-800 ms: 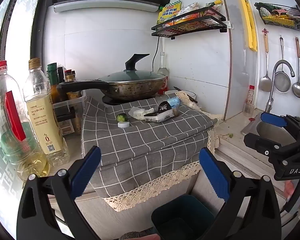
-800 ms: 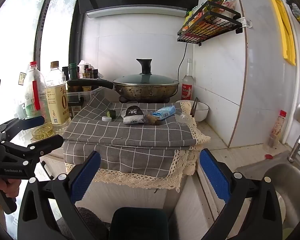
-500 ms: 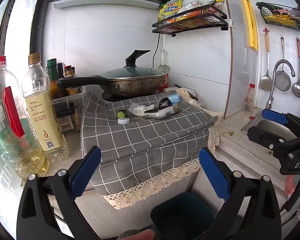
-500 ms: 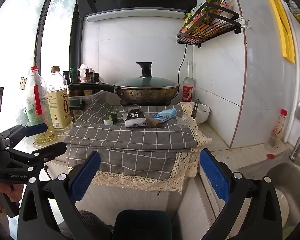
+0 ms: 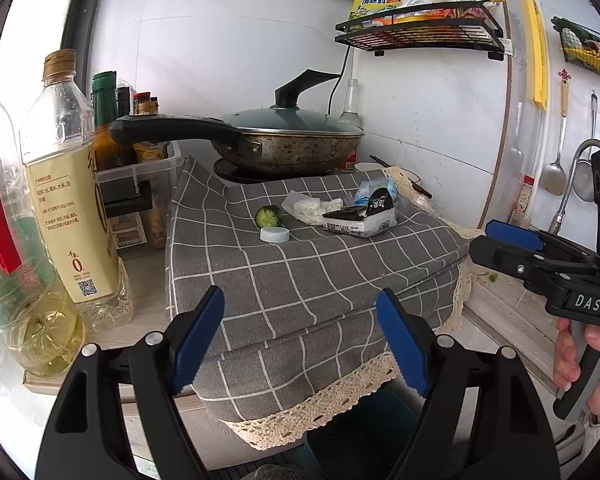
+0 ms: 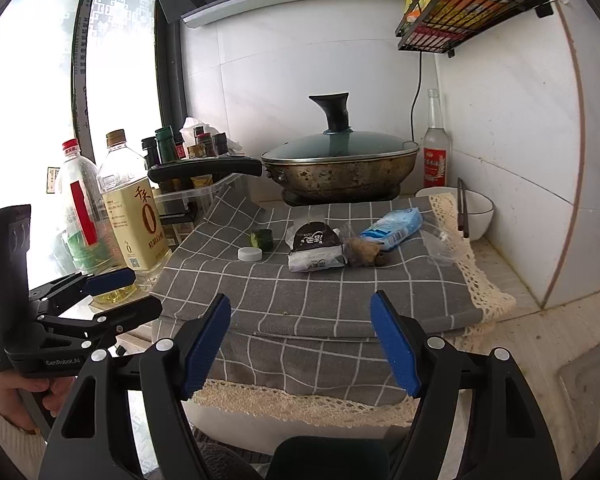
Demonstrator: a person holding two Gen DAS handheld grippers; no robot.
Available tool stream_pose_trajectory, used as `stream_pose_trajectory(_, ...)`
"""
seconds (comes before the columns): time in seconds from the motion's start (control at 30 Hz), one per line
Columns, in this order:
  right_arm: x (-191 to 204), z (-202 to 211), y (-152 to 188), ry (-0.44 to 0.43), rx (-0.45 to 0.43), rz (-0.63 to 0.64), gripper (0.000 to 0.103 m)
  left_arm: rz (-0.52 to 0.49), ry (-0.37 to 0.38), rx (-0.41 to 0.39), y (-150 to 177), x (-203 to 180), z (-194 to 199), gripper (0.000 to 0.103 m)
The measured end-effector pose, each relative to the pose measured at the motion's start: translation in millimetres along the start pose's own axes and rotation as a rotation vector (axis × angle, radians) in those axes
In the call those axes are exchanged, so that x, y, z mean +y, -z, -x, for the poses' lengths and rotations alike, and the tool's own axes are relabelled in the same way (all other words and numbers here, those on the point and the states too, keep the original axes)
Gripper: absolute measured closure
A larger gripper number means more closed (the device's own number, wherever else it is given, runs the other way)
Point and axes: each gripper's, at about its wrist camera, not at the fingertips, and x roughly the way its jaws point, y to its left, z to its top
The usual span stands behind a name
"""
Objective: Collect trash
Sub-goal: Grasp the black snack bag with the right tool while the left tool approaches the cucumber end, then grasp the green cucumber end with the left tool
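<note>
Ahead of the left gripper's parted blue-padded jaws, the near half of the grey checked cloth lies bare, giving clear passage. Left of those jaws stands a tall yellow-labelled oil bottle (another red-labelled one beside it). Far beyond, the lidded metal wok's long black handle overhangs the cloth's back left corner.

On the checked cloth lie, left to right, a bottle cap, a cucumber end, a carton and a wrapper — the lidded wok behind, oil bottles left, a bowl right.
</note>
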Motion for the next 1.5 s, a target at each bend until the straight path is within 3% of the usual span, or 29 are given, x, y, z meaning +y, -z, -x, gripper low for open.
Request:
stream_pose_trajectory(0.2, -9, -67, -15, -0.010, 0.078, 0.005, 0.035, 0.008, 0.015, 0.028, -12, 14, -27, 0.017)
stream_pose_trajectory(0.3, -15, -96, -22, 0.020, 0.103, 0.000, 0.028, 0.003, 0.014, 0.043, -17, 21, -41, 0.015)
stream_pose_trajectory(0.4, -18, -116, -28, 0.026, 0.117, 0.011, 0.029, 0.004, 0.005, 0.045, -24, 31, -55, 0.013)
stream_pose_trajectory(0.43, -17, -121, -30, 0.035, 0.120, 0.022, 0.042, 0.012, 0.005, 0.048, -26, 35, -60, 0.013)
stream_pose_trajectory(0.53, -16, -132, -34, 0.034, 0.146, 0.032, 0.055, 0.036, 0.017, 0.060, -34, 45, -75, 0.013)
stream_pose_trajectory(0.77, -11, -110, -44, -0.037, 0.082, 0.041, 0.058, -0.001, 0.016, 0.096, -53, 44, -108, 0.015)
stream_pose_trajectory(1.03, -18, -96, -49, -0.054, 0.081, 0.023, 0.062, -0.033, 0.007, 0.173, -73, 31, -142, 0.033)
stream_pose_trajectory(1.2, -26, -91, -50, -0.054, 0.071, -0.002, 0.062, -0.035, -0.017, 0.239, -82, 34, -164, 0.036)
stream_pose_trajectory(1.33, -27, -90, -50, -0.054, 0.078, -0.007, 0.064, -0.031, -0.021, 0.298, -84, 38, -182, 0.046)
stream_pose_trajectory(1.5, -28, -93, -49, -0.065, 0.088, -0.019, 0.064, -0.046, -0.028, 0.319, -83, 35, -195, 0.051)
